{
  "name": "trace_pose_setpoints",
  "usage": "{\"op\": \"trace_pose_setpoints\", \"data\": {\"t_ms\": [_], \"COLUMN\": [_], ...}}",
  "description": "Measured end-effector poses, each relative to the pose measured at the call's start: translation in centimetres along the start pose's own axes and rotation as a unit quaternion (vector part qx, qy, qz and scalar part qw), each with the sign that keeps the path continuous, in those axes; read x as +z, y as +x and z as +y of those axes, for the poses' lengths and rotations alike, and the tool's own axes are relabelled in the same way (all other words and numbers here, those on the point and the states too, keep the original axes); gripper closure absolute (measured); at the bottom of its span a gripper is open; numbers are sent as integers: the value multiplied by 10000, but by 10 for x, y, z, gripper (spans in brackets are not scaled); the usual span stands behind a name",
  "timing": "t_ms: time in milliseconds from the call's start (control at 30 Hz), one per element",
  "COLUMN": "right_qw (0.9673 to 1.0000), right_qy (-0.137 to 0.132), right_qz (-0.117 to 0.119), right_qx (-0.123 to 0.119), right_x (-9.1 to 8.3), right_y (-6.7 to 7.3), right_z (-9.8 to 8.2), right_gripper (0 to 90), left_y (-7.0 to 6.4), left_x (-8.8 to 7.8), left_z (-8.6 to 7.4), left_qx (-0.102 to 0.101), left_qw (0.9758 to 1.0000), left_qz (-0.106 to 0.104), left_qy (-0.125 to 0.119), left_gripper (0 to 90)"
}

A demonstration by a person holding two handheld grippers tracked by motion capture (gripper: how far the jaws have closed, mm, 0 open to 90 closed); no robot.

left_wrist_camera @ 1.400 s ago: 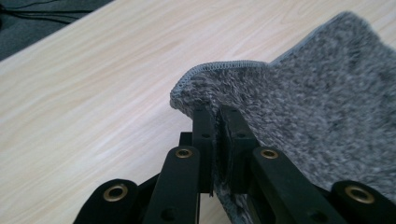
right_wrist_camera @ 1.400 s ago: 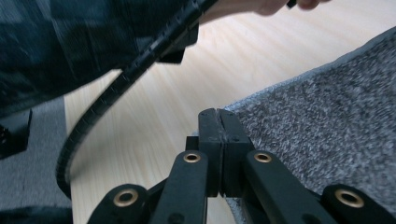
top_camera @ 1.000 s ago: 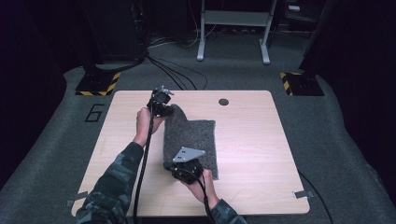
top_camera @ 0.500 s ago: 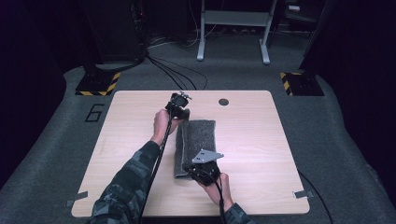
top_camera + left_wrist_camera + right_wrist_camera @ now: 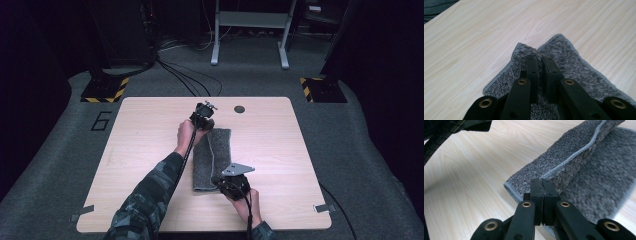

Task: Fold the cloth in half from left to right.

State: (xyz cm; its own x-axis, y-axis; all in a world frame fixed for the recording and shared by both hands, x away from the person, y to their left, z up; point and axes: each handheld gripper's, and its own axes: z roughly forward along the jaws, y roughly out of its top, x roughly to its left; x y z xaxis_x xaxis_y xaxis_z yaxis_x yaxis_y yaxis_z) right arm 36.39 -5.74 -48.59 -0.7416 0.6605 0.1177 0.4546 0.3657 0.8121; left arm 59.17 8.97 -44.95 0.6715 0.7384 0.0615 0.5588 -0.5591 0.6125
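Observation:
A grey towel lies on the wooden table as a narrow strip, folded lengthwise. My left gripper is at the towel's far end, shut on a bunched corner of it. At the near end my right gripper is shut on the towel's hemmed edge. In the right gripper view the upper layer is lifted and slopes over the lower layer. The left gripper view has the towel spread under the closed jaws.
A small dark round grommet sits near the table's far edge. Cables, two yellow-and-black striped bases and a metal frame stand on the floor beyond. Bare wood lies left and right of the towel.
Both grippers have carried the towel's edge to the right and down. The towel has gone from a wide spread to a narrow folded strip.

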Motion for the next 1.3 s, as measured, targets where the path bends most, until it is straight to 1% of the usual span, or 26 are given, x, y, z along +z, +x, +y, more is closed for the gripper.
{"op": "trace_pose_setpoints", "data": {"t_ms": [67, 100, 167, 200, 267, 300, 367, 433, 467, 500, 533, 567, 633, 700, 733, 800, 833, 900, 933, 967, 1000, 1033, 1067, 1167, 1200, 1300], "right_qw": [10000, 10000, 9999, 9999, 9997, 9996, 9992, 9989, 9984, 9983, 9978, 9974, 9965, 9956, 9958, 9965, 9961, 9963, 9958, 9951, 9942, 9929, 9906, 9907, 9903, 9901], "right_qy": [4, -34, -27, -6, 19, 49, 101, 142, 189, 195, 195, 196, 92, 6, -14, 61, 123, 299, 414, 572, 667, 764, 1002, 995, 1027, 1029], "right_qz": [-71, -71, -107, -105, -169, -194, -267, -307, -346, -360, -450, -469, -549, -617, -619, -655, -732, -731, -784, -773, -822, -896, -920, -921, -926, -955], "right_qx": [55, -1, 75, 75, 167, 181, 285, 326, 418, 416, 453, 512, 631, 710, 668, 525, 468, 339, 246, 231, 192, 191, 126, 128, 110, 82], "right_x": [-3, -4, -6, -7, -9, -10, -14, -18, -21, -24, -27, -30, -37, -40, -38, -31, -26, -13, -6, 2, 8, 16, 26, 29, 28, 25], "right_y": [-3, -5, -7, -9, -12, -14, -18, -22, -23, -26, -28, -30, -34, -38, -40, -43, -43, -46, -49, -50, -52, -53, -56, -57, -57, -56], "right_z": [-3, -4, -7, -8, -13, -15, -20, -26, -28, -30, -32, -33, -33, -30, -28, -21, -18, -13, -11, -10, -10, -11, -13, -14, -14, -17], "right_gripper": [896, 896, 895, 892, 883, 882, 863, 836, 819, 799, 771, 755, 707, 617, 570, 479, 436, 382, 346, 285, 259, 227, 182, 168, 168, 168], "left_y": [-5, -6, -11, -13, -15, -17, -19, -19, -18, -16, -13, -9, 1, 12, 18, 26, 28, 34, 35, 36, 35, 35, 33, 30, 29, 26], "left_x": [3, 4, 8, 9, 11, 10, 5, -3, -6, -10, -12, -14, -15, -15, -14, -12, -11, -7, -5, -3, -1, 1, 2, 7, 8, 11], "left_z": [3, 4, 6, 7, 9, 9, 11, 11, 11, 10, 8, 5, -2, -11, -18, -26, -30, -41, -45, -49, -52, -56, -58, -64, -66, -71], "left_qx": [39, 52, 44, 46, 79, 61, 8, -2, 5, 38, 34, -9, -99, -245, -293, -342, -377, -461, -487, -498, -512, -506, -477, -430, -390, -381], "left_qw": [10000, 10000, 9999, 9999, 9997, 9996, 9992, 9987, 9987, 9988, 9989, 9989, 9992, 9992, 9993, 9994, 9992, 9989, 9988, 9987, 9986, 9986, 9988, 9988, 9989, 9988], "left_qz": [-34, -67, -144, -143, -236, -263, -312, -374, -349, -306, -292, -243, -168, -107, -56, 24, 47, 73, 71, 62, 56, 44, 54, 59, 78, 56], "left_qy": [7, 7, -27, -34, -51, -129, -251, -337, -371, -377, -364, -389, -352, -300, -216, -111, -86, 2, 28, 61, 82, 111, 130, 237, 264, 290], "left_gripper": [838, 837, 818, 775, 676, 638, 473, 400, 373, 346, 330, 319, 301, 292, 284, 280, 277, 273, 268, 266, 264, 258, 256, 246, 245, 243]}}
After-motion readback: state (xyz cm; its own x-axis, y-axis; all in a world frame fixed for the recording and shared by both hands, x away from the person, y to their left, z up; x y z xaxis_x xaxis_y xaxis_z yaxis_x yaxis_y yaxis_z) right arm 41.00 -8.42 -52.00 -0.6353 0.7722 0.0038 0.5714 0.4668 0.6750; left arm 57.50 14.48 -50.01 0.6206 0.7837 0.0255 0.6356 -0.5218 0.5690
